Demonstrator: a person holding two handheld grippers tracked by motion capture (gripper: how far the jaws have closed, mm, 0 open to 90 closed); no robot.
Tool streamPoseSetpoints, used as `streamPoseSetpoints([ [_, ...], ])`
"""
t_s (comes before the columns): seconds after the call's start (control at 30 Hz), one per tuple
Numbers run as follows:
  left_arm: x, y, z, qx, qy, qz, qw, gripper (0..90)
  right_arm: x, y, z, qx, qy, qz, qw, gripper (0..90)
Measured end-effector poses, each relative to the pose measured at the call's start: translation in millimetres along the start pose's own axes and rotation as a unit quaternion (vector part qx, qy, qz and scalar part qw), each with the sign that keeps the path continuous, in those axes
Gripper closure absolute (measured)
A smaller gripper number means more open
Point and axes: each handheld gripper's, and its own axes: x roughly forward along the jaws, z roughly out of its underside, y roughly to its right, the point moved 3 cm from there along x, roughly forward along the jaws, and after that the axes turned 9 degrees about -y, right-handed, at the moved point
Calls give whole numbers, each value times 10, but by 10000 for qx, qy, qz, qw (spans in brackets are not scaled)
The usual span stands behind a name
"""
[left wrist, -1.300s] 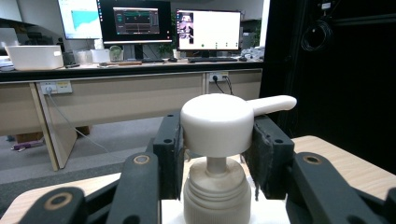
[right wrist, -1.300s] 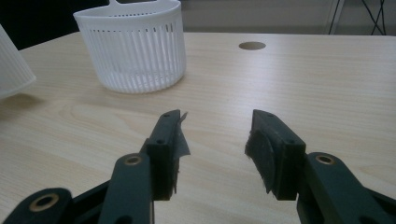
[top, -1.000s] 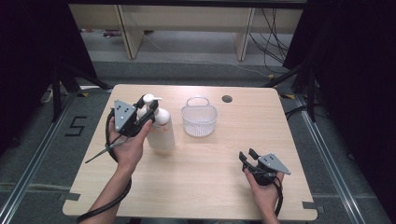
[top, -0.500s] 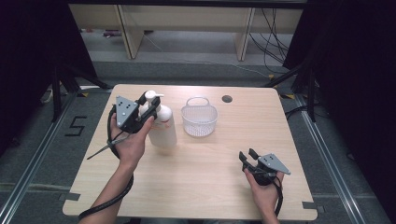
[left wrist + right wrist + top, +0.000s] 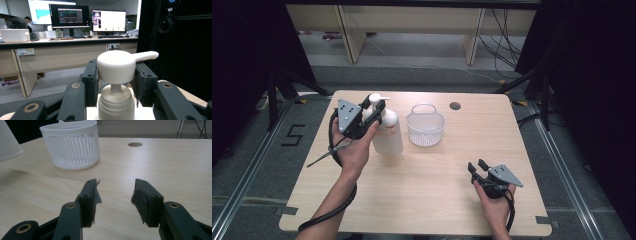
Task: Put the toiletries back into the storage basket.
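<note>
Jaws of the left gripper (image 5: 373, 111) stand about half open and clamp the white pump head (image 5: 117, 65) of a white pump bottle (image 5: 387, 131), one black pad pressed against each side of the cap, the spout sticking out to the right in the left gripper view. That bottle stands upright on the desk (image 5: 432, 200), toward the far left corner, and the left hand (image 5: 354, 150) wraps the gripper from the near side.

Just right of the bottle, and apart from it, sits a small white slotted basket (image 5: 425, 129) with a loop handle at its far rim, near the middle of the far edge. Beyond it a round cable hole (image 5: 455, 106) is cut in the top close to the far edge.

Near the right part of the near edge the right gripper (image 5: 478, 167) rests low over the wood in the right hand (image 5: 494, 202), its jaws spread wide with nothing between them; its own view shows bare wood between the pads (image 5: 143, 202) and the basket (image 5: 71, 145) ahead.

Pale wood-grain laminate with rounded corners makes up the desktop. Grey floor lies around it, with metal rails (image 5: 247, 170) running along both sides, a "5" marked on the left, and black curtains (image 5: 592, 75) flanking the space. Past the far edge stands a light wooden bench (image 5: 412, 25) with cables beneath. Monitors (image 5: 108, 21) line a long counter in the left gripper view.
</note>
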Motion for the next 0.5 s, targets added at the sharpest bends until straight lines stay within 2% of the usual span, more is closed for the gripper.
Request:
streamPoseSetpoints([
  [0.03,4,2,-6,-5,3,2,10000,592,-11,9,-1,-46,-3,96,9999,543],
  [0.07,7,2,-11,3,5,-1,10000,592,0,0,0,-2,1,-1,10000,543],
  [0.13,14,4,-20,1,11,-4,10000,592,-4,1,1,-14,-22,-7,10000,543],
  [0.2,21,7,-25,-2,18,-3,10000,592,-11,-8,5,83,-48,4,10000,543],
  [0.3,28,12,-37,-12,12,-3,10000,592,-15,-4,5,82,-57,67,9999,543],
  [0.33,33,12,-42,-6,18,-4,10000,592,-5,-6,4,73,-17,5,10000,543],
  [0.5,52,33,-75,-13,48,5,10000,592,-5,-5,4,62,-15,16,10000,543],
])
